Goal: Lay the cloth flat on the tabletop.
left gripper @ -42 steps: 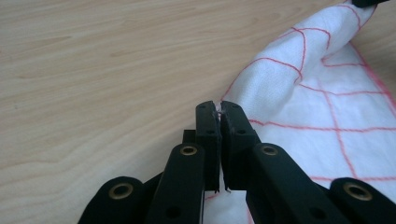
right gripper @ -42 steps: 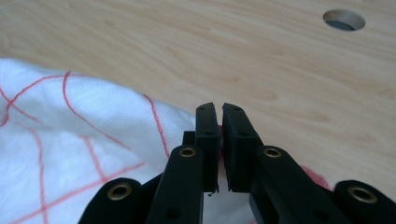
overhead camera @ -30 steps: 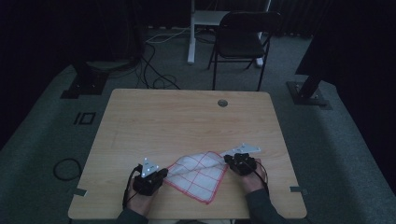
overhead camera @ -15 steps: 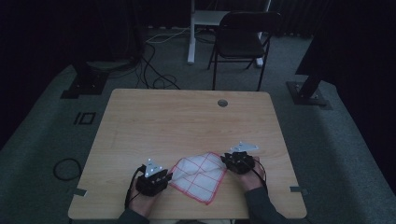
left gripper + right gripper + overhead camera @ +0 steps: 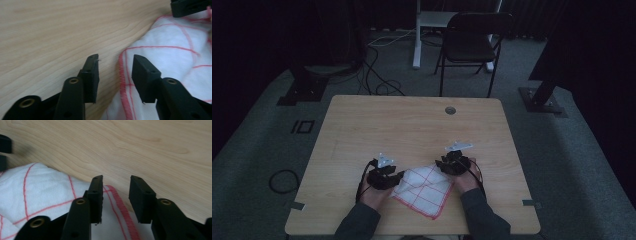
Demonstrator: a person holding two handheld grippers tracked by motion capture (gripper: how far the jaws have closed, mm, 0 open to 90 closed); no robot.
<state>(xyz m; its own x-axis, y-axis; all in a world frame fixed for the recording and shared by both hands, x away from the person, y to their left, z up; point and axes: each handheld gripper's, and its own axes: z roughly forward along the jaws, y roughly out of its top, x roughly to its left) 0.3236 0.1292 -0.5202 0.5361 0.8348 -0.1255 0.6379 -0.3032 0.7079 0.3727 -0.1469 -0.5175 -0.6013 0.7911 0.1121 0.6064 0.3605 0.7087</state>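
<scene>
Jaws apart, both straddle the seemingly folded red-checked white cloth [image 5: 423, 191].

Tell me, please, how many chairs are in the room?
1. The chair stands on the floor beyond the far edge of the table, right of a white post. The room is dark, so others may be hidden.

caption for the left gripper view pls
Open left gripper straddling the red-stitched edge of a white checked cloth on a wooden table.
</scene>
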